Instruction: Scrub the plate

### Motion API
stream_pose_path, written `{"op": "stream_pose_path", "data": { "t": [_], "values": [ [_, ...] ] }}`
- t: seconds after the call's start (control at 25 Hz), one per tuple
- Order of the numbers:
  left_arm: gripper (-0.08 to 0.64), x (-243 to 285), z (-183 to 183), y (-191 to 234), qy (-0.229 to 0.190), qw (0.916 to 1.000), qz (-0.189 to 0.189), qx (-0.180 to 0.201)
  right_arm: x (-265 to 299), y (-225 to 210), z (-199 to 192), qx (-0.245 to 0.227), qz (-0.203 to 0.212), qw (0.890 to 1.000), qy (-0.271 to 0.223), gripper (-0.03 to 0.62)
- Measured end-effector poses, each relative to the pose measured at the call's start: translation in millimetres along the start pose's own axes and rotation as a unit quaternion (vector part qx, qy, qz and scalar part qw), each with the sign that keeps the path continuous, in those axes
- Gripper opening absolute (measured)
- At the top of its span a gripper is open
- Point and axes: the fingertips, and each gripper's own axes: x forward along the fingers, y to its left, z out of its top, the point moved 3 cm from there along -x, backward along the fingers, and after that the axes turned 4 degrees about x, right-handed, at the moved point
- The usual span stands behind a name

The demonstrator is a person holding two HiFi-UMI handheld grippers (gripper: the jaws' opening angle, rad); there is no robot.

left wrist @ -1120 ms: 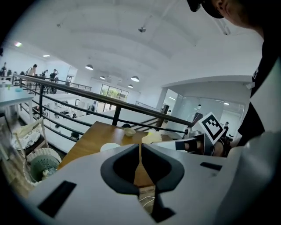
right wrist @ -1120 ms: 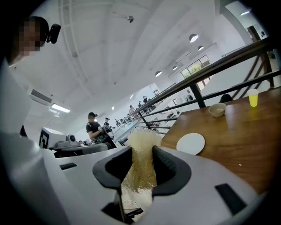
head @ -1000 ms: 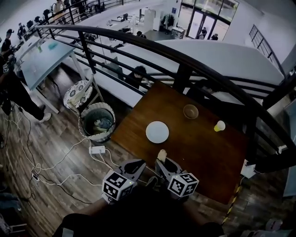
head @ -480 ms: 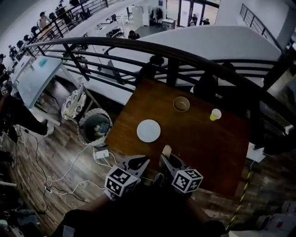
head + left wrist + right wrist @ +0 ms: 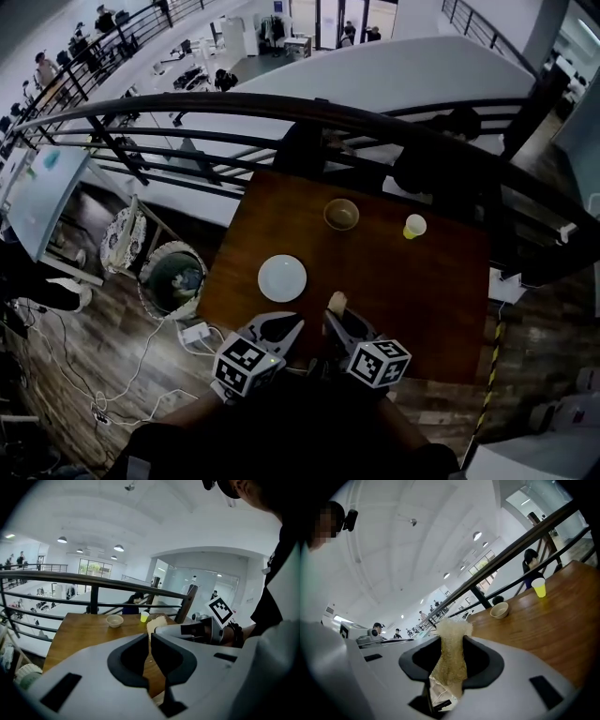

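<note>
On the wooden table [image 5: 412,281] lies a plate [image 5: 282,277]; right tool [image 5: 336,317] grips sponge [image 5: 451,653].

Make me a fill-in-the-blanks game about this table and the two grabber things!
1. The right gripper is shut on a ____.
2. The plate on the wooden table is ____ in colour.
3. The cup beside the bowl is ____ in colour.
4. The left gripper has its jaws together and holds ____.

Missing words: sponge; white; yellow; nothing.
</note>
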Motion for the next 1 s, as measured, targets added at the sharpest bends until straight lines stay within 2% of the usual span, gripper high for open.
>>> {"op": "stream_pose_path", "data": {
  "t": [0.28, 0.56, 0.76, 1.0],
  "values": [
    [0.026, -23, 5, 61, -0.02, 0.9992, 0.0, -0.035, 48, 18, 5, 0.0, -0.025, 0.999, 0.026, 0.149],
    [0.026, -45, -13, 128, -0.036, 0.9963, -0.01, -0.077, 105, 29, -4, -0.018, -0.07, 0.996, 0.052, 0.149],
    [0.026, -52, -46, 165, -0.018, 0.9958, -0.021, -0.088, 145, 26, -19, -0.021, -0.106, 0.992, 0.061, 0.149],
    [0.026, -29, -87, 212, 0.025, 0.9972, -0.01, -0.07, 201, 7, -40, -0.017, -0.121, 0.987, 0.101, 0.149]
  ]
}}
